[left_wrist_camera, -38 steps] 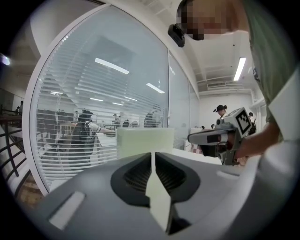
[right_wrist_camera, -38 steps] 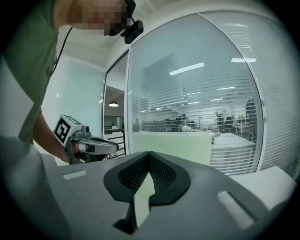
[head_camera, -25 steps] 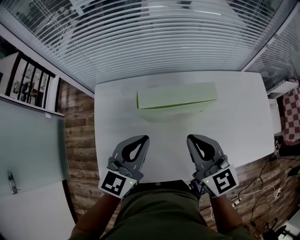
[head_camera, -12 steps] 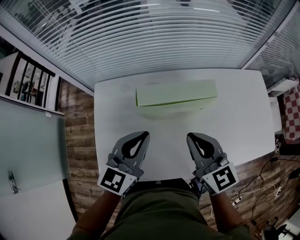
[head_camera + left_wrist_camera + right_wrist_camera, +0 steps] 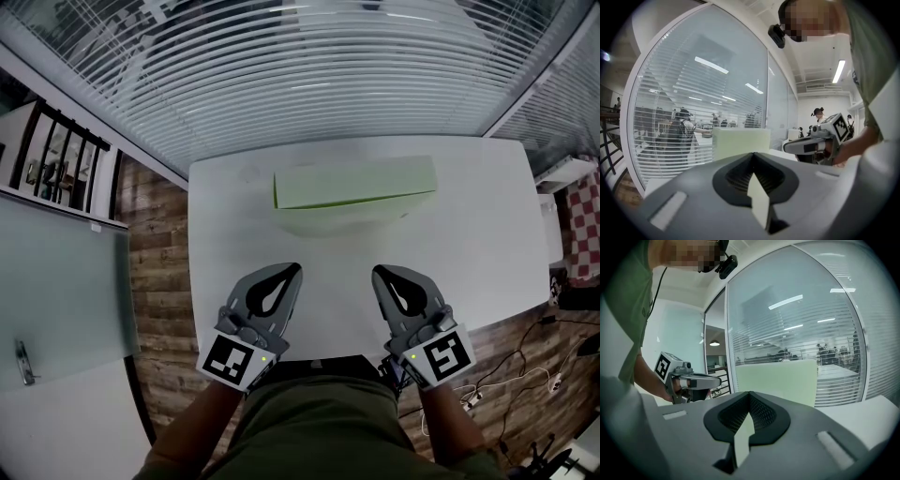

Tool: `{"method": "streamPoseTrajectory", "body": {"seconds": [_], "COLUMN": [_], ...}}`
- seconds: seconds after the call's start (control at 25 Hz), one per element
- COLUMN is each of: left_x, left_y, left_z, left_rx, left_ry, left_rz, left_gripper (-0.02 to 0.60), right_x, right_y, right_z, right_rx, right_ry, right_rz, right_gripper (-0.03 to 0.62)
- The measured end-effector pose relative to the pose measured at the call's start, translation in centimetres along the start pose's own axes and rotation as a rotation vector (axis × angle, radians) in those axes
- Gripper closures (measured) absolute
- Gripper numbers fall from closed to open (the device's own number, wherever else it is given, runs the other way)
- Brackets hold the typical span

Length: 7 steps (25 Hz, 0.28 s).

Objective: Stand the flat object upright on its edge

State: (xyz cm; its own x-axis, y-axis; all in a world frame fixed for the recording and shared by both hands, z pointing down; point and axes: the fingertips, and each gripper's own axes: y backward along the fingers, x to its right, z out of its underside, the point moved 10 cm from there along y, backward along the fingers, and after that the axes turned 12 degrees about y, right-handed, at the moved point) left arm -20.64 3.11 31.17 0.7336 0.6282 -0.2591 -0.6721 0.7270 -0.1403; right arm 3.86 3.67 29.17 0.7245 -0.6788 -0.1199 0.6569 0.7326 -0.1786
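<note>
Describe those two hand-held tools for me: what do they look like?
The left gripper and right gripper match: pale grey, beak-shaped plastic jaws around a dark teardrop cutout. Each carries a cube with black-and-white square markers and a small green light. The person wears olive-green clothing.

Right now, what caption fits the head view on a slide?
Pale green board upright on white table; left gripper and right gripper shut, short of it.

Left tool (image 5: 287,272) and right tool (image 5: 386,275) both closed, empty.
</note>
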Motion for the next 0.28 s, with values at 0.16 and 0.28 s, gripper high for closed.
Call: {"method": "streamPoseTrajectory", "body": {"seconds": [0.16,0.28], "left_x": [0.55,0.70], "left_y": [0.06,0.34], "left_z": [-0.25,0.07], "left_rx": [0.007,-0.009], "left_ry": [0.033,0.025], "left_rz": [0.002,-0.002], "left_gripper": [0.581,0.581], "right_x": [-0.18,-0.31], "right_y": [0.29,0.65], "right_z": [0.10,0.07], "right_rx": [-0.001,-0.001], "right_ry": [0.001,-0.001], "right_rz": [-0.001,-0.001], "right_gripper": [0.584,0.584]}}
